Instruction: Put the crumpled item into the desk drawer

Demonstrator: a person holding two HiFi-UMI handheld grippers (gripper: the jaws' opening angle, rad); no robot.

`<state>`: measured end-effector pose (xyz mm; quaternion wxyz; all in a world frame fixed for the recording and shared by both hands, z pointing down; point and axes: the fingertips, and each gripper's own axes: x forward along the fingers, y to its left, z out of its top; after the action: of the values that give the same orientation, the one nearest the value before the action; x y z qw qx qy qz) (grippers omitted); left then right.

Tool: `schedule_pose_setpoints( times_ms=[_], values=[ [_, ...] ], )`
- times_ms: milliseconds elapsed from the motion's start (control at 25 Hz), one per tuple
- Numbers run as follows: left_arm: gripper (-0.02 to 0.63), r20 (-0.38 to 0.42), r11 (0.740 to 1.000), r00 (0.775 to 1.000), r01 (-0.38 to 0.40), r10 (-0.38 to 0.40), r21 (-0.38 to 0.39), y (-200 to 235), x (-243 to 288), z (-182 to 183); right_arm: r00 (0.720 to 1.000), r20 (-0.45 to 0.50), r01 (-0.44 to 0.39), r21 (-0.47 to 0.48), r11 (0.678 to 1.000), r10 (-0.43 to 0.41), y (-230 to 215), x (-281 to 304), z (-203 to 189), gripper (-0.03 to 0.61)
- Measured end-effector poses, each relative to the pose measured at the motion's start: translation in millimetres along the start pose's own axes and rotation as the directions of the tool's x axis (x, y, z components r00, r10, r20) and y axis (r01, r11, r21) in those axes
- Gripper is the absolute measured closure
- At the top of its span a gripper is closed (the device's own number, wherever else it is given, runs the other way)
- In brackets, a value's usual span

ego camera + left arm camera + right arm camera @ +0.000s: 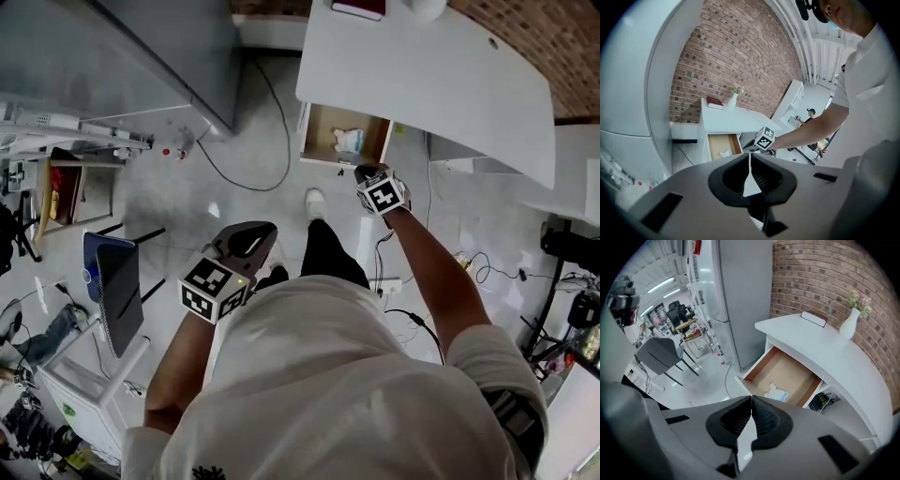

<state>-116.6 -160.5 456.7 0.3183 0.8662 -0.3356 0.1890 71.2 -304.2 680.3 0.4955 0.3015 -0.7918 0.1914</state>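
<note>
The crumpled item (349, 141), white with some pale blue, lies inside the open wooden drawer (321, 127) under the white desk (422, 66). It also shows in the drawer in the right gripper view (777, 392) and the left gripper view (725, 153). My right gripper (362, 172) hovers just in front of the drawer's front edge, its jaws shut with nothing between them (751, 397). My left gripper (255, 231) is held back by my body above the floor, jaws also shut and empty (750, 155).
A red book (813, 318) and a white vase of flowers (849, 322) stand on the desk against the brick wall. A tall grey cabinet (159, 52) is to the left, a cable (267, 141) runs over the floor, and a dark chair (117, 291) stands at the left.
</note>
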Motion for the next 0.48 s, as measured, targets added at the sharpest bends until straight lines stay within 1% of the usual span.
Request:
schedule_pose_setpoints(
  times_ms=[280,480],
  values=[
    [0.581,0.018,0.998,1.000,0.015,-0.016,0.053,-23,-43,-25,0.997,0.075,0.014,0.070,0.997,-0.020,63,-65,-12,0.549],
    [0.582,0.029,0.996,0.999,0.019,-0.022,0.085,-31,-74,-31,0.991,0.126,0.032,0.120,0.992,-0.047,99,-108,-14,0.549]
  ],
)
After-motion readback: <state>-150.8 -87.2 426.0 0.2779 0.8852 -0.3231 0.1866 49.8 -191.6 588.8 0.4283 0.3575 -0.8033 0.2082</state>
